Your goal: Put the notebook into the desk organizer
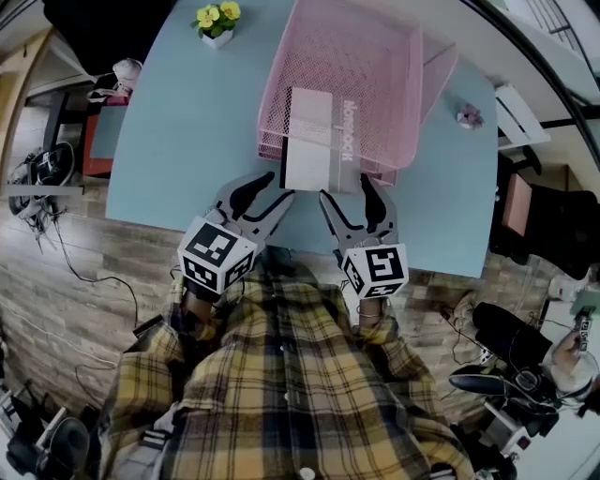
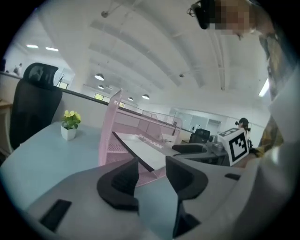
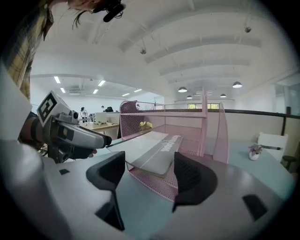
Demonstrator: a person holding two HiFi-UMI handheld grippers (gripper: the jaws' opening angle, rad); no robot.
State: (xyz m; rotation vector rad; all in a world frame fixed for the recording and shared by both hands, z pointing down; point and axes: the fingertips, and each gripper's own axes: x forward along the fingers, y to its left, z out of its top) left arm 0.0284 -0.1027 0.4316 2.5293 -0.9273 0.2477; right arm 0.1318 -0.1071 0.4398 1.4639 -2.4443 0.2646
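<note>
Here, L hand-held gripper (image 1: 278, 187) tilted, open — near notebook (image 1: 314, 141).

A pale blue table (image 1: 159, 141) fills the upper middle of the head view, on a floor of grey-brown wood planks (image 1: 84, 272). At 11 o'clock on the table stands a small white pot of yellow flowers (image 1: 217, 22). At 2 o'clock sits a tiny pot of pink flowers (image 1: 469, 116). Cables (image 1: 42, 187) tangle on the floor at 9 o'clock. In the right gripper view a white ribbed ceiling (image 3: 187, 37) carries round lamps (image 3: 182, 89) at 12 o'clock and strip lights (image 3: 58, 79) at 10 o'clock. Below them runs a low partition with a dark rail (image 3: 253, 111), and a white chair (image 3: 272, 140) stands at 3 o'clock. In the left gripper view a black high-backed chair (image 2: 35, 103) stands at 9 o'clock.
</note>
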